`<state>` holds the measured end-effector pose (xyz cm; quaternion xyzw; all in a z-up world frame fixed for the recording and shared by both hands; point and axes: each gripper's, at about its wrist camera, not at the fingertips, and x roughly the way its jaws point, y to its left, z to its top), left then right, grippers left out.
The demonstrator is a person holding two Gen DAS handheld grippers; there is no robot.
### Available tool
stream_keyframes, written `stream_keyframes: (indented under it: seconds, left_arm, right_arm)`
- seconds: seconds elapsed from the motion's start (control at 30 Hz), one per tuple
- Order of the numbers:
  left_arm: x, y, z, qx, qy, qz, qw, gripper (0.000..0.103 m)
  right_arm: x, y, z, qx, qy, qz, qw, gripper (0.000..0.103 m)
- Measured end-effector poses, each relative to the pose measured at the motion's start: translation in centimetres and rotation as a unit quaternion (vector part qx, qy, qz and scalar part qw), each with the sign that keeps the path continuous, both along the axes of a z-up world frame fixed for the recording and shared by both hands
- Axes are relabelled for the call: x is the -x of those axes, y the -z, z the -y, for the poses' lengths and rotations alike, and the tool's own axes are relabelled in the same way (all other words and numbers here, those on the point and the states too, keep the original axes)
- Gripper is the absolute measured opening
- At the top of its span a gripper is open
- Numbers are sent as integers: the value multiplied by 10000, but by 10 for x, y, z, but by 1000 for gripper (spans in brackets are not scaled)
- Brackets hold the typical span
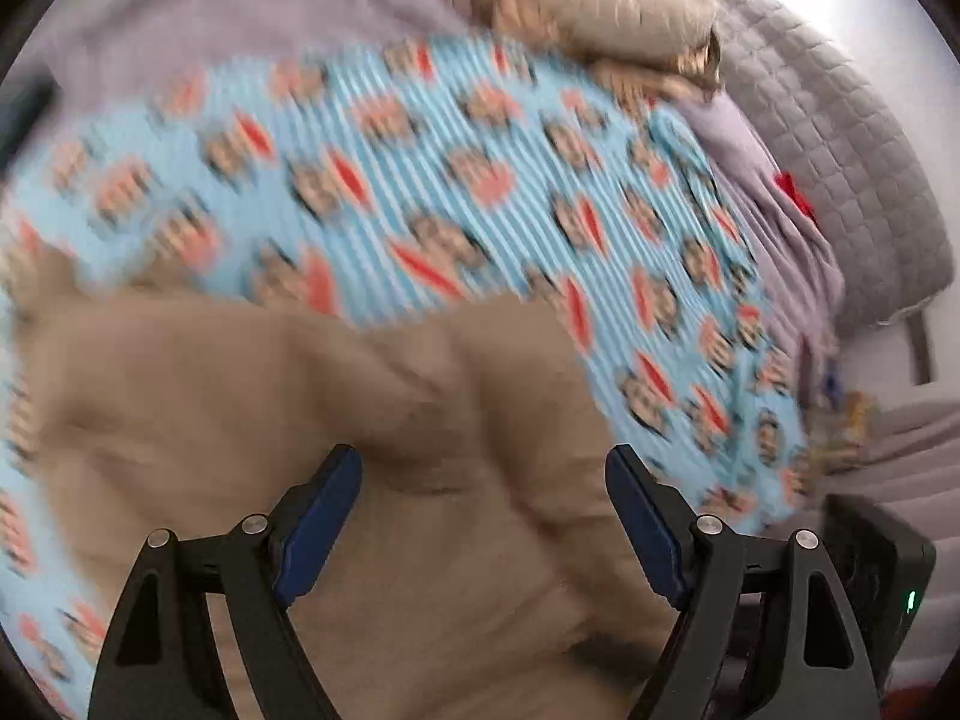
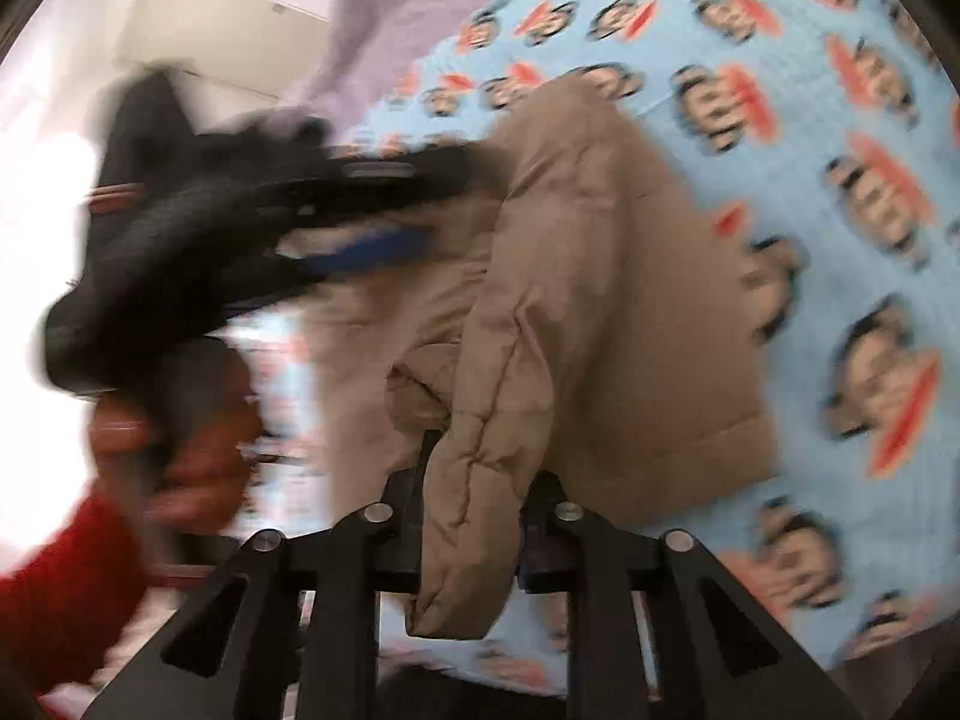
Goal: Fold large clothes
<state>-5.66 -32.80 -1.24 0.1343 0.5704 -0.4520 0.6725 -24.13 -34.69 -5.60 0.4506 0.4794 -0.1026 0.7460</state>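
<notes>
A tan puffer jacket (image 1: 336,420) lies on a light-blue blanket with a monkey-face print (image 1: 372,168). In the left wrist view my left gripper (image 1: 483,468) is open just above the jacket, with its blue pads (image 1: 318,522) wide apart and nothing between them. In the right wrist view my right gripper (image 2: 474,480) is shut on a fold of the jacket (image 2: 576,276) and the cloth hangs out between the fingers. The left gripper (image 2: 366,246) shows there too, blurred, at the jacket's far edge. Both views are motion-blurred.
The blanket (image 2: 840,192) covers a bed with a lilac sheet (image 1: 198,6). A furry pale cushion (image 1: 624,0) and a grey quilted cover (image 1: 840,138) lie at the far side. The person's hand and red sleeve (image 2: 66,576) are at lower left.
</notes>
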Motion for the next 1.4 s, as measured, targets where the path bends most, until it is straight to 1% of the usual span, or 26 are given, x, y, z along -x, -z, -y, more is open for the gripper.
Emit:
stream_keyframes:
  seconds: [0.03, 0.1, 0.13, 0.17, 0.2, 0.23, 0.3, 0.37, 0.47, 0.6, 0.7, 0.73, 0.8, 0.9, 0.97, 1.03, 1.07, 1.1, 1.13, 1.2, 1.3, 1.4]
  left_arm:
    - [-8, -8, -10, -31, -119, 434, 9990, 84]
    - [-23, -10, -23, -232, -327, 1012, 9941, 84]
    - [-33, -3, -28, -436, -388, 1273, 9901, 84]
    - [-40, 6, -30, -612, -429, 1373, 9877, 84]
    - [-46, 14, -31, -694, -482, 1361, 9871, 84]
    - [-50, 23, -30, -687, -537, 1262, 9882, 84]
    - [-51, 35, -19, -707, -583, 1261, 9878, 84]
    - [-46, 47, -1, -729, -532, 1335, 9869, 84]
    - [-38, 65, 32, -777, -471, 1335, 9869, 84]
    - [-33, 83, 61, -923, -398, 1285, 9866, 84]
    - [-30, 87, 64, -1025, -382, 1353, 9847, 84]
    - [-30, 87, 63, -1028, -387, 1359, 9846, 84]
    - [-30, 88, 59, -1034, -390, 1364, 9845, 84]
    - [-31, 89, 56, -1039, -397, 1379, 9842, 84]
    - [-30, 89, 56, -1054, -388, 1412, 9836, 84]
    - [-29, 89, 56, -1093, -371, 1462, 9825, 84]
    - [-28, 88, 56, -1111, -374, 1481, 9820, 84]
    - [-28, 88, 56, -1125, -385, 1492, 9816, 84]
    - [-27, 87, 55, -1143, -400, 1501, 9812, 84]
    - [-28, 86, 55, -1172, -430, 1513, 9806, 84]
    - [-27, 84, 52, -1254, -510, 1569, 9783, 85]
    - [-25, 77, 48, -1383, -645, 1608, 9751, 85]
  right_arm:
    - [4, 0, 2, 210, 39, -89, 9997, 16]
    - [16, 7, 11, 314, 184, -282, 9989, 16]
    - [22, 13, 14, 268, 263, -365, 9986, 16]
    - [28, 17, 16, 221, 333, -426, 9983, 16]
    - [35, 25, 17, 165, 418, -494, 9978, 16]
    - [39, 32, 19, 142, 452, -546, 9974, 16]
    - [44, 45, 19, 66, 487, -577, 9971, 16]
    - [47, 54, 19, 48, 504, -595, 9969, 17]
    - [49, 64, 28, 172, 515, -692, 9961, 18]
    - [53, 82, 42, 158, 607, -756, 9952, 18]
    - [55, 89, 50, -119, 644, -805, 9946, 19]
    - [55, 86, 54, -141, 638, -859, 9942, 22]
    - [59, 72, 61, 18, 649, -965, 9932, 27]
    - [65, 44, 71, 371, 815, -982, 9911, 28]
    - [70, 28, 77, 517, 974, -910, 9897, 28]
    - [70, 11, 84, 589, 1054, -697, 9902, 28]
    - [67, 6, 87, 604, 1029, -616, 9909, 28]
    - [65, -4, 83, 641, 918, -486, 9925, 28]
    - [57, -8, 81, 655, 796, -407, 9938, 28]
    - [36, -8, 70, 656, 469, -307, 9963, 28]
    - [10, -1, 57, 596, 85, -327, 9976, 28]
    - [-8, 26, 49, 492, -233, -560, 9969, 28]
